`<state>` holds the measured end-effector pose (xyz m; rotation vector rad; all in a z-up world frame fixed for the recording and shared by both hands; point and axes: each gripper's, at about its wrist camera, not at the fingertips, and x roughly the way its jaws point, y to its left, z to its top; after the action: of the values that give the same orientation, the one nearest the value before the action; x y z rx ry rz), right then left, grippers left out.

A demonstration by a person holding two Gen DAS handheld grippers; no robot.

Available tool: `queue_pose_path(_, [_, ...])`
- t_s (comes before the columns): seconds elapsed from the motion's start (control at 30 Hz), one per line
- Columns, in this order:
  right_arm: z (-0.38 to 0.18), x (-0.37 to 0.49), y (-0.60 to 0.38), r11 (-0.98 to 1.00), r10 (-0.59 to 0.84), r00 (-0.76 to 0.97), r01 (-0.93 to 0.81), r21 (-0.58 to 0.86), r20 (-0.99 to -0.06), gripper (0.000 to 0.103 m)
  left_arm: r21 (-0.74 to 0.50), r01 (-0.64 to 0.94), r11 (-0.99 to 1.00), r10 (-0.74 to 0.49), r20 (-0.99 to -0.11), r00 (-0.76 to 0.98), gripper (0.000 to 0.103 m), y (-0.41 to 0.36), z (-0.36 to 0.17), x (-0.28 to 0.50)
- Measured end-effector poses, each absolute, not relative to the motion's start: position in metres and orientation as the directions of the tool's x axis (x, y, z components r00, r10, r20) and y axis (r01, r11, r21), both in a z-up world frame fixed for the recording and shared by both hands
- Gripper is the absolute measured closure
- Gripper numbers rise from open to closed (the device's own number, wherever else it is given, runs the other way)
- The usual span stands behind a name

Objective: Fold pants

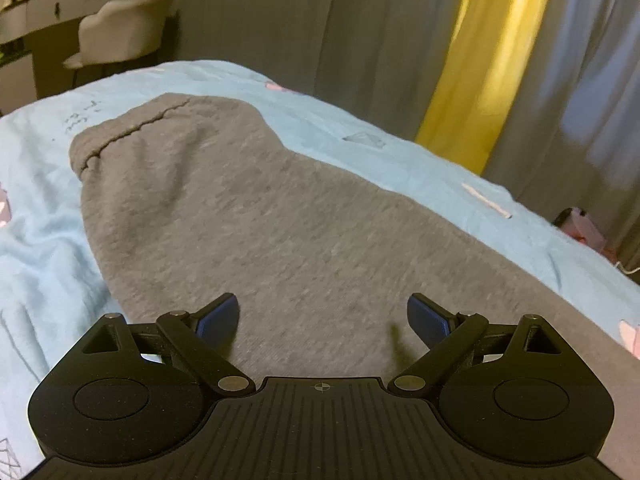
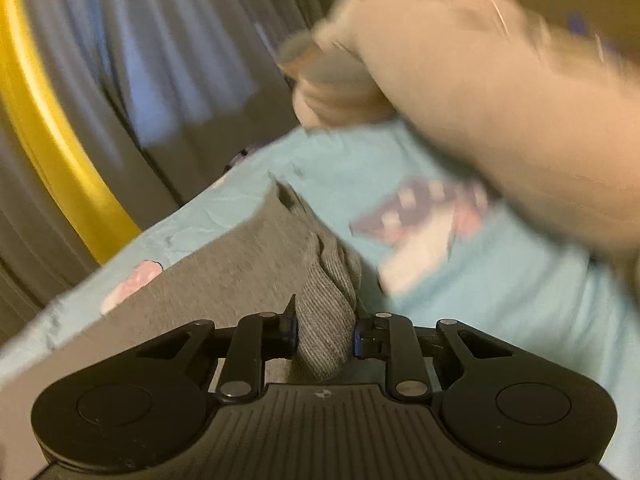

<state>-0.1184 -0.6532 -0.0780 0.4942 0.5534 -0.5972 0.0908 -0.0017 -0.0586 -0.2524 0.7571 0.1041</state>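
Note:
Grey pants (image 1: 256, 216) lie flat on a light blue bedsheet (image 1: 36, 240), with a dark seam near their far left end. My left gripper (image 1: 323, 318) is open and empty, its blue pads just above the near part of the fabric. In the right wrist view my right gripper (image 2: 325, 334) is shut on the ribbed grey cuff (image 2: 326, 300) of the pants (image 2: 208, 280), which bunches up between the pads. The person's left arm and hand (image 2: 480, 92) cross above, blurred.
The bed's far edge meets grey curtains with a yellow strip (image 1: 488, 52). A white chair (image 1: 124, 28) and dresser stand at the back left. A small white stick (image 1: 486, 200) lies on the sheet. A printed pattern (image 2: 424, 224) marks the sheet.

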Motion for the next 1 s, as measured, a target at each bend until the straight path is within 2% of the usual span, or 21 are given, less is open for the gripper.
queue_pose_path(0.07, [-0.054, -0.101, -0.625, 0.775, -0.379, 0.738, 0.582, 0.245, -0.558, 0.082, -0.194, -0.178, 0.965, -0.003, -0.684, 0.73, 0.008, -0.002, -0.057, 0.09])
queue_pose_path(0.13, [-0.029, -0.076, -0.582, 0.848, -0.312, 0.804, 0.475, 0.233, -0.506, 0.082, -0.199, -0.169, 0.965, -0.009, -0.673, 0.74, 0.008, -0.002, -0.055, 0.088])
queue_pose_path(0.27, [-0.012, -0.026, -0.473, 0.963, -0.065, 0.88, 0.179, 0.203, -0.47, 0.082, -0.22, -0.139, 0.966, -0.042, -0.66, 0.75, 0.008, -0.003, -0.047, 0.081])
queue_pose_path(0.4, [-0.049, 0.008, -0.381, 0.979, 0.115, 0.83, -0.002, 0.203, -0.546, 0.081, -0.289, -0.067, 0.955, -0.141, -0.639, 0.756, 0.008, -0.002, -0.037, 0.066])
queue_pose_path(0.5, [-0.086, 0.027, -0.348, 0.975, 0.186, 0.696, -0.045, 0.217, -0.694, 0.08, -0.329, -0.024, 0.944, -0.202, -0.633, 0.747, 0.008, -0.002, -0.033, 0.06])
queue_pose_path(0.53, [-0.089, 0.025, -0.345, 0.974, 0.2, 0.677, -0.058, 0.219, -0.708, 0.08, -0.337, -0.017, 0.941, -0.213, -0.632, 0.745, 0.008, -0.001, -0.033, 0.059])
queue_pose_path(0.6, [-0.08, 0.016, -0.356, 0.967, 0.22, 0.702, -0.063, 0.248, -0.678, 0.079, -0.35, -0.005, 0.937, -0.234, -0.637, 0.735, 0.008, -0.002, -0.034, 0.061])
queue_pose_path(0.63, [-0.075, 0.012, -0.367, 0.952, 0.248, 0.711, -0.055, 0.3, -0.658, 0.076, -0.356, 0.001, 0.934, -0.245, -0.641, 0.727, 0.008, -0.002, -0.036, 0.062])
queue_pose_path(0.67, [-0.07, 0.005, -0.378, 0.931, 0.279, 0.719, -0.039, 0.363, -0.637, 0.065, -0.366, 0.013, 0.931, -0.265, -0.649, 0.713, 0.008, -0.004, -0.038, 0.064])
queue_pose_path(0.7, [-0.066, -0.001, -0.392, 0.898, 0.316, 0.723, -0.02, 0.439, -0.614, 0.047, -0.373, 0.03, 0.927, -0.286, -0.656, 0.698, 0.008, -0.007, -0.039, 0.066])
queue_pose_path(0.77, [-0.059, -0.02, -0.418, 0.828, 0.345, 0.776, 0.014, 0.561, -0.528, 0.04, -0.37, 0.083, 0.925, -0.326, -0.666, 0.671, 0.008, -0.017, -0.039, 0.069])
queue_pose_path(0.83, [-0.052, -0.037, -0.433, 0.807, 0.264, 0.825, 0.094, 0.583, -0.499, 0.027, -0.359, 0.171, 0.917, -0.381, -0.667, 0.641, 0.008, -0.034, -0.036, 0.069])
queue_pose_path(0.87, [-0.052, -0.042, -0.441, 0.812, 0.191, 0.834, 0.163, 0.561, -0.518, 0.014, -0.356, 0.214, 0.91, -0.408, -0.671, 0.619, 0.008, -0.045, -0.035, 0.068])
queue_pose_path(0.93, [-0.058, -0.043, -0.451, 0.838, 0.044, 0.789, 0.305, 0.453, -0.613, 0.013, -0.354, 0.291, 0.889, -0.458, -0.686, 0.565, 0.008, -0.069, -0.035, 0.068])
queue_pose_path(1.0, [-0.067, -0.041, -0.461, 0.836, -0.028, 0.714, 0.4, 0.375, -0.7, 0.013, -0.382, 0.347, 0.857, -0.513, -0.701, 0.495, 0.009, -0.092, -0.037, 0.071])
